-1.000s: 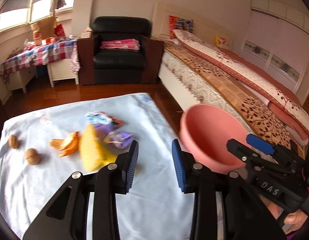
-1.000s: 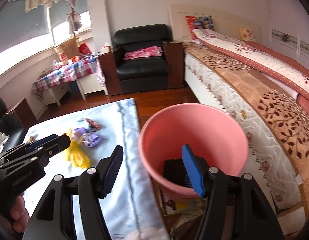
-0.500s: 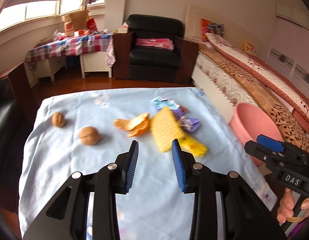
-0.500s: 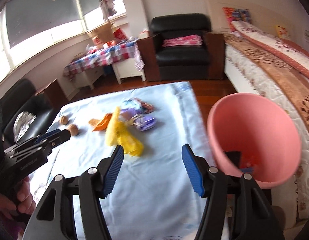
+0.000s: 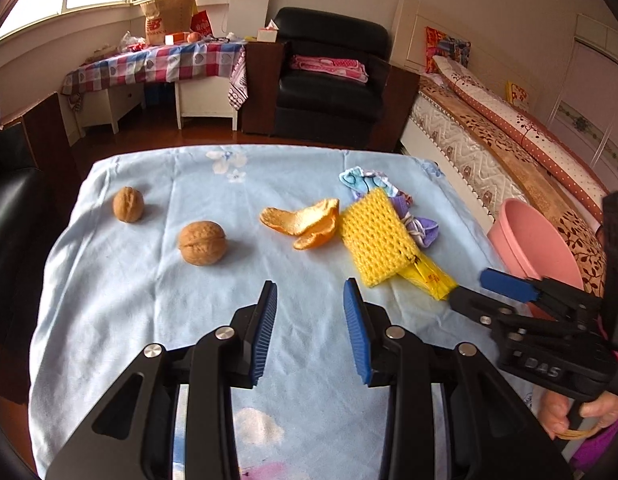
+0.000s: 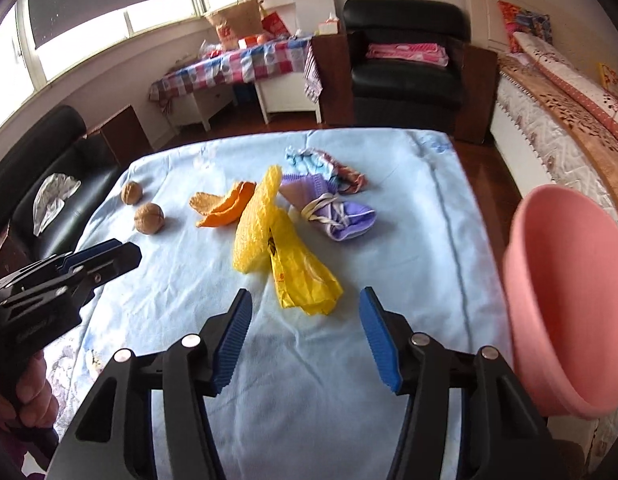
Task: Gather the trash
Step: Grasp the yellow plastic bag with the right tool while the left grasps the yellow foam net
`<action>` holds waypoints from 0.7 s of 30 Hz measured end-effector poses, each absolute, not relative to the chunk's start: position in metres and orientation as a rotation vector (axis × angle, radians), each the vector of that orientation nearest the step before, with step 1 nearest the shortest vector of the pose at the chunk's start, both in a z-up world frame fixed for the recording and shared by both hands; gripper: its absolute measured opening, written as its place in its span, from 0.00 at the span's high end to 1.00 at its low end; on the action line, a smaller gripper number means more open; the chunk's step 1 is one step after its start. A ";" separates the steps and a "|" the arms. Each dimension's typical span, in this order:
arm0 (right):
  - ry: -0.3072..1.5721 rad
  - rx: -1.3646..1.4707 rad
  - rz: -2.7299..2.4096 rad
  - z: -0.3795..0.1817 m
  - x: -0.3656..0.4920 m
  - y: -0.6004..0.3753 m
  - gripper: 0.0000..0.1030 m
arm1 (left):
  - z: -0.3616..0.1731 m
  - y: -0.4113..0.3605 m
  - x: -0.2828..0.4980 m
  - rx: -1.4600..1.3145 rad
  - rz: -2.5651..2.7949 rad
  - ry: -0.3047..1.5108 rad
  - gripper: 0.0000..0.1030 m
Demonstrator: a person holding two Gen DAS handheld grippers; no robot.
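Trash lies on a light blue cloth-covered table [image 5: 149, 280]: two walnuts [image 5: 201, 243] [image 5: 127, 203], orange peel [image 5: 305, 223], a yellow foam net [image 5: 375, 238], a yellow plastic bag [image 6: 301, 276], a purple wrapper [image 6: 345, 216] and a colourful wrapper [image 6: 329, 168]. A pink bin [image 6: 565, 304] stands off the table's right edge. My left gripper [image 5: 309, 328] is open and empty above the near table, short of the walnut and peel. My right gripper [image 6: 305, 336] is open and empty just short of the yellow bag.
A black armchair [image 5: 333, 76] and a checked-cloth side table [image 5: 157, 68] stand beyond the table. A bed [image 5: 509, 140] runs along the right. A black sofa [image 6: 49, 184] sits at the left.
Both grippers have swung left from the pink bin to face the table and its trash. Both stay open and empty.
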State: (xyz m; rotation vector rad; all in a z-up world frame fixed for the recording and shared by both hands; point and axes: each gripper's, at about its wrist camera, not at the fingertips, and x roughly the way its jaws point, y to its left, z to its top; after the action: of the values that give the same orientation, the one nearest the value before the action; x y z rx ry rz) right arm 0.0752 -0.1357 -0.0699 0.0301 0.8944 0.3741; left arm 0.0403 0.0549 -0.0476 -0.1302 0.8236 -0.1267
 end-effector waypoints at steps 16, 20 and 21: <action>0.998 0.061 0.439 -0.096 0.101 -0.129 0.82 | -0.055 0.006 0.103 -0.189 -0.223 0.933 0.66; 0.989 0.096 0.425 -0.091 0.096 -0.139 0.82 | -0.062 -0.004 0.113 -0.163 -0.195 0.940 0.66; 0.986 0.101 0.424 -0.090 0.094 -0.142 0.82 | -0.064 -0.005 0.113 -0.156 -0.187 0.934 0.66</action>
State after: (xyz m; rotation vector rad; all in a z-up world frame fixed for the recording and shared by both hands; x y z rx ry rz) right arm 0.0944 -0.1418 -0.0895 0.1006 0.9863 0.4243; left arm 0.1128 -0.0047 -0.0644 -0.1560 0.9345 -0.1875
